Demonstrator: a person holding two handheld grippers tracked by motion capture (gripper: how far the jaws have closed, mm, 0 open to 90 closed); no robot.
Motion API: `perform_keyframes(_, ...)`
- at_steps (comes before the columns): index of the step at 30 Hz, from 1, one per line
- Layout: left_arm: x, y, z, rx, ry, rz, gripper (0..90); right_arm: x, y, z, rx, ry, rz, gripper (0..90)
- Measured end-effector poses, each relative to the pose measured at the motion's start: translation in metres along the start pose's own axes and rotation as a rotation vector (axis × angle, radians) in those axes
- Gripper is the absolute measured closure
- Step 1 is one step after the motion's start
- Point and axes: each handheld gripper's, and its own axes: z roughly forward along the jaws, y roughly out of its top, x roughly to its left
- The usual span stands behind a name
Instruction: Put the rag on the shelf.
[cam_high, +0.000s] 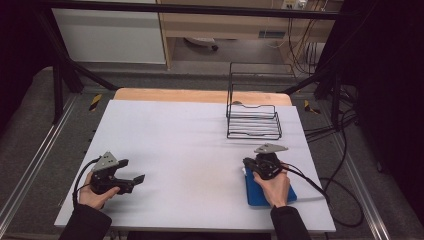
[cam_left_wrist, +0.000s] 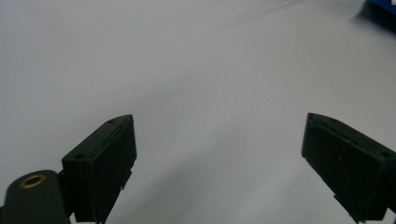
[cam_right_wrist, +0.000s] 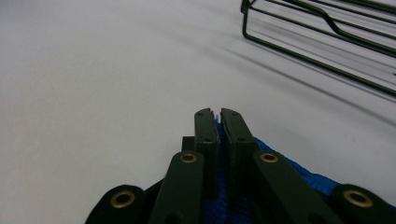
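A blue cloth (cam_high: 260, 192) lies flat at the table's front right, partly under a hand. My right gripper (cam_high: 248, 163) is shut on the cloth's far left corner; in the right gripper view the blue cloth (cam_right_wrist: 299, 172) runs between the closed jaws of that gripper (cam_right_wrist: 219, 115). At the front left, my left gripper (cam_high: 134, 181) rests low over the white table with its jaws wide apart. The left gripper view shows this gripper (cam_left_wrist: 219, 140) holding nothing, with a bit of blue cloth (cam_left_wrist: 383, 9) at the top right corner.
A black wire rack (cam_high: 253, 117) stands at the back right of the white table (cam_high: 190, 145), just beyond my right gripper. Cables (cam_high: 320, 187) trail off the right edge. A wooden strip (cam_high: 200, 96) borders the far edge.
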Motion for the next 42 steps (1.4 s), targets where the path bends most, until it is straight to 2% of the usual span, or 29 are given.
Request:
perform_keyframes(1,0.000,0.000,0.000,-0.001,0.001,0.001,10.3,0.000,0.000,0.000,0.000,0.000,0.000,86.5)
perform_keyframes(2,0.000,0.000,0.000,-0.001,0.000,0.001,10.3,0.003,0.007,0.013,0.003,-0.005,-0.004,86.3)
perform_keyframes(5,0.000,0.000,0.000,0.000,0.002,0.001,10.3,0.005,0.011,0.032,0.024,-0.027,-0.004,85.7)
perform_keyframes(8,0.000,0.000,-0.001,0.000,0.000,0.006,10.2,0.005,0.012,0.041,0.037,-0.026,-0.008,84.3)
perform_keyframes(9,0.000,0.000,-0.001,-0.001,0.001,0.006,10.2,0.006,0.011,0.043,0.029,-0.019,-0.014,80.1)
perform_keyframes(11,0.000,0.000,-0.001,-0.002,0.001,0.004,10.2,0.007,0.012,0.037,0.001,0.003,-0.030,70.8)
perform_keyframes(13,0.000,0.000,-0.001,-0.002,0.001,0.004,10.3,0.008,0.014,0.024,-0.039,0.039,-0.056,57.3)
perform_keyframes(14,0.000,0.000,-0.001,0.000,0.002,0.007,10.3,0.008,0.014,0.024,-0.039,0.039,-0.056,57.3)
perform_keyframes(15,0.000,0.000,-0.001,-0.001,0.003,0.007,10.2,0.009,0.014,0.008,-0.063,0.050,-0.080,48.8)
perform_keyframes(16,-0.001,0.000,-0.001,-0.001,0.002,0.007,10.2,0.009,0.014,0.008,-0.063,0.050,-0.080,48.8)
perform_keyframes(17,-0.001,0.000,-0.001,0.000,0.004,0.008,10.2,0.011,0.010,-0.007,-0.060,0.073,-0.083,42.5)
perform_keyframes(19,-0.001,0.000,0.000,0.000,0.004,0.005,10.2,0.012,0.003,-0.017,-0.054,0.089,-0.072,36.5)
perform_keyframes(21,-0.001,0.000,0.000,0.003,0.004,0.008,10.2,0.013,-0.003,-0.023,-0.058,0.094,-0.073,35.6)
perform_keyframes(22,-0.002,0.000,0.000,0.005,0.003,0.006,10.1,0.016,-0.013,-0.030,-0.045,0.110,-0.071,35.9)
perform_keyframes(24,-0.002,0.001,0.000,0.004,0.002,0.007,10.1,0.020,-0.023,-0.033,-0.007,0.133,-0.087,37.0)
perform_keyframes(25,-0.002,0.001,0.000,0.005,0.002,0.007,10.1,0.020,-0.023,-0.033,-0.007,0.133,-0.087,37.0)
perform_keyframes(26,-0.002,0.001,0.000,0.005,0.002,0.009,10.1,0.026,-0.034,-0.034,0.024,0.149,-0.110,39.9)
perform_keyframes(27,-0.002,0.001,0.000,0.003,0.003,0.009,10.1,0.026,-0.034,-0.034,0.024,0.149,-0.110,39.9)
perform_keyframes(28,-0.002,0.001,-0.001,0.002,0.004,0.009,10.1,0.031,-0.043,-0.035,0.050,0.155,-0.133,43.8)
perform_keyframes(33,-0.003,0.001,-0.001,-0.001,0.002,0.010,10.0,0.038,-0.054,-0.039,0.066,0.190,-0.143,48.9)
perform_keyframes(37,-0.004,0.001,-0.001,0.001,0.000,0.013,10.1,0.044,-0.063,-0.034,0.102,0.177,-0.192,55.1)
perform_keyframes(39,-0.004,0.001,-0.001,0.000,0.001,0.013,10.1,0.044,-0.063,-0.032,0.097,0.160,-0.210,63.1)
perform_keyframes(40,-0.003,0.001,-0.001,0.000,0.001,0.013,10.1,0.044,-0.063,-0.032,0.097,0.160,-0.210,63.1)
perform_keyframes(41,-0.003,0.001,-0.001,0.000,0.001,0.012,10.1,0.043,-0.063,-0.032,0.098,0.146,-0.221,72.7)
perform_keyframes(42,-0.003,0.001,-0.001,0.001,0.001,0.011,10.1,0.043,-0.063,-0.032,0.098,0.146,-0.221,72.7)
